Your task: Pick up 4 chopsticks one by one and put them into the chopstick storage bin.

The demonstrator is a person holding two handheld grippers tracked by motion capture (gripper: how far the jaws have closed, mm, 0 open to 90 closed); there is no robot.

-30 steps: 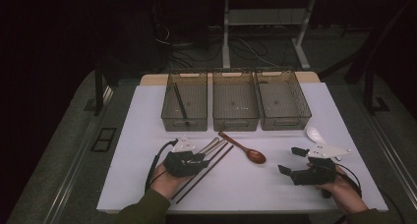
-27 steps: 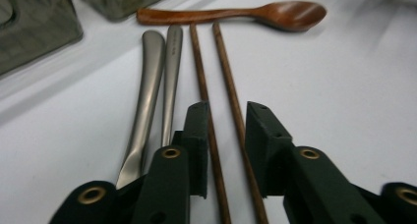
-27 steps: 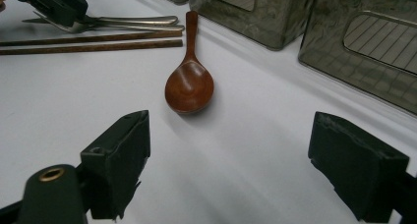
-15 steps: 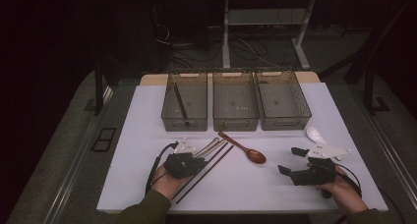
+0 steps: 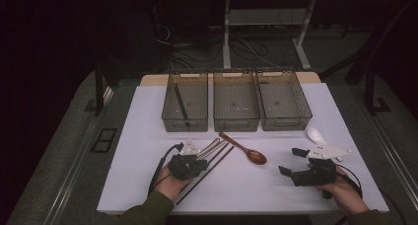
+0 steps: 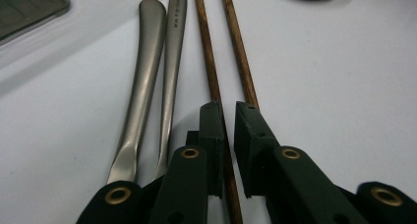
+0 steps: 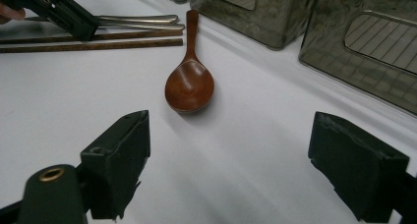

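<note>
Wooden chopstick (image 6: 212, 81) lies between the jaws of my left gripper (image 6: 227, 117), which have just been closing and now pinch it near its lower end, low on the white table (image 5: 148, 116). Its twin chopstick (image 6: 241, 57) lies just beside it, passing under the outer jaw, and two steel handles (image 6: 152, 76) lie side by side on the other flank. From above, this bundle sits in front of the leftmost of three clear bins (image 5: 185, 101), which holds one dark stick. A brown wooden spoon (image 7: 189, 84) lies nearby, bowl towards my right gripper (image 7: 228, 170), whose jaws stand wide apart over bare table, holding nothing. A white ceramic spoon (image 5: 315, 135) lies just beyond that hand.
</note>
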